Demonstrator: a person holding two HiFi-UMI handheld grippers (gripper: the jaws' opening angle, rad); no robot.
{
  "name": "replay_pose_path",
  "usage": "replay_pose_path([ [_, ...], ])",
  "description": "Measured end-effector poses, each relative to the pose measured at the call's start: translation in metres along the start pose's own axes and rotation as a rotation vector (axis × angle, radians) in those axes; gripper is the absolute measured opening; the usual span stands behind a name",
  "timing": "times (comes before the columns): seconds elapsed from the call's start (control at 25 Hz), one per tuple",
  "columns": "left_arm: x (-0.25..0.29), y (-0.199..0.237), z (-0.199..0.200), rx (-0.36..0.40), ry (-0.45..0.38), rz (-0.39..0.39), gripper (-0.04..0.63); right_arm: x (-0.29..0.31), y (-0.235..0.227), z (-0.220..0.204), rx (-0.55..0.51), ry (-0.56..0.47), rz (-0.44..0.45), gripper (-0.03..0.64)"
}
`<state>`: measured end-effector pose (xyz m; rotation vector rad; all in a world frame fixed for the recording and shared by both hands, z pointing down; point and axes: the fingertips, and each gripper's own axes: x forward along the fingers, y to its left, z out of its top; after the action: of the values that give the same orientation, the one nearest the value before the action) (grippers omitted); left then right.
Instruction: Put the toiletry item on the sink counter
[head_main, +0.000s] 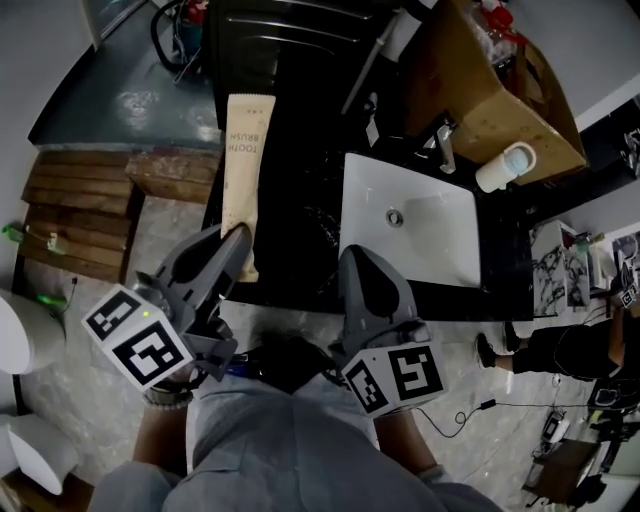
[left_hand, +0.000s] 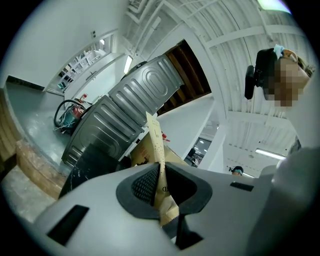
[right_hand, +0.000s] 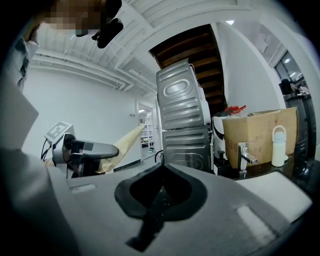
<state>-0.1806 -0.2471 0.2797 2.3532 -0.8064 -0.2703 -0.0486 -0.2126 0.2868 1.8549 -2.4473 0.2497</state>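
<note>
Toothbrush packet (head_main: 243, 170) was pinched at its near end by our left gripper (head_main: 235, 242); our right gripper (head_main: 362, 268) sat closed and empty. We judged the packet light, thin and floppy. It extended over the counter's (head_main: 300, 250) left edge.

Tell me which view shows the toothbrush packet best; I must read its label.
Head view: the toothbrush packet faces the camera, print legible. Left gripper view shows it edge-on; right gripper view, small and sideways.
</note>
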Motion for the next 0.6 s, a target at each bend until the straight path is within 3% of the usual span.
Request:
replay_pose_path([
  [0.6, 0.046, -0.006, -0.011, 0.020, 0.033, 0.029, 0.035, -0.006, -0.052, 0.006, -0.006, 0.003, -0.011, -0.002],
])
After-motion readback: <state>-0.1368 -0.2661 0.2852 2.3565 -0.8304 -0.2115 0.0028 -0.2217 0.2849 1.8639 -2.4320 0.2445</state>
